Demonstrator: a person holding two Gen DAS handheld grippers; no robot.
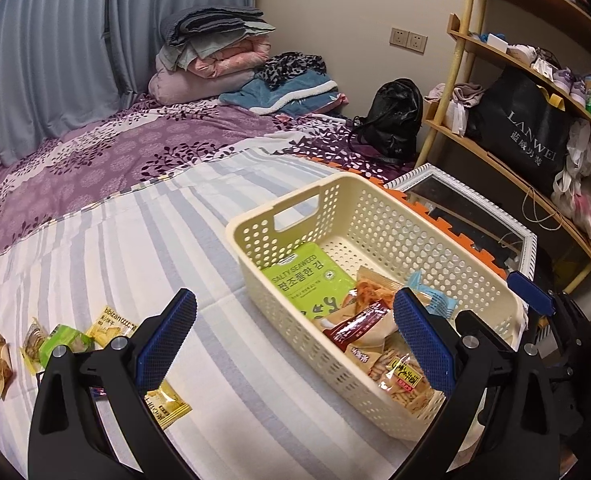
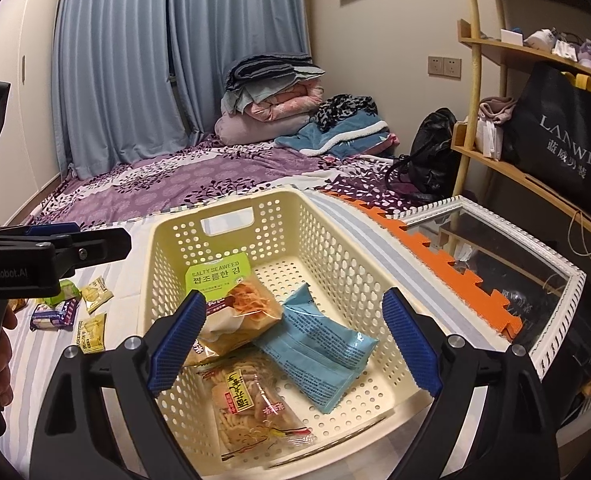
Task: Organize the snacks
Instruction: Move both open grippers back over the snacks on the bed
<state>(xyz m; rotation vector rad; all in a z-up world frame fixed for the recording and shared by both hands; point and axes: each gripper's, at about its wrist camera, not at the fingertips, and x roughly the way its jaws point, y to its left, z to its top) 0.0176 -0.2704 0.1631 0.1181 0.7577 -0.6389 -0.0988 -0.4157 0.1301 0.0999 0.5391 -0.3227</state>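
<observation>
While the right gripper [image 2: 293, 340] hangs wide and empty over the basket [image 2: 335, 232], snack packets lie inside: crackers [image 2: 251, 408] nearest, a blue packet [image 2: 319, 348] beyond, seaweed [image 2: 219, 274] farthest. The left gripper [image 1: 295, 340] gapes empty too (loose packets [image 1: 65, 340] at its nine o'clock).

One basket [image 2: 335, 240] holds four snack packets [image 2: 315, 344]; six more packets [image 1: 167, 404] lie outside.

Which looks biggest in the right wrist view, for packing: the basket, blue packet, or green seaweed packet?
1. Basket
2. Blue packet
3. Green seaweed packet, though it is partly covered and farther away, so ranks two and three are unsure.
</observation>
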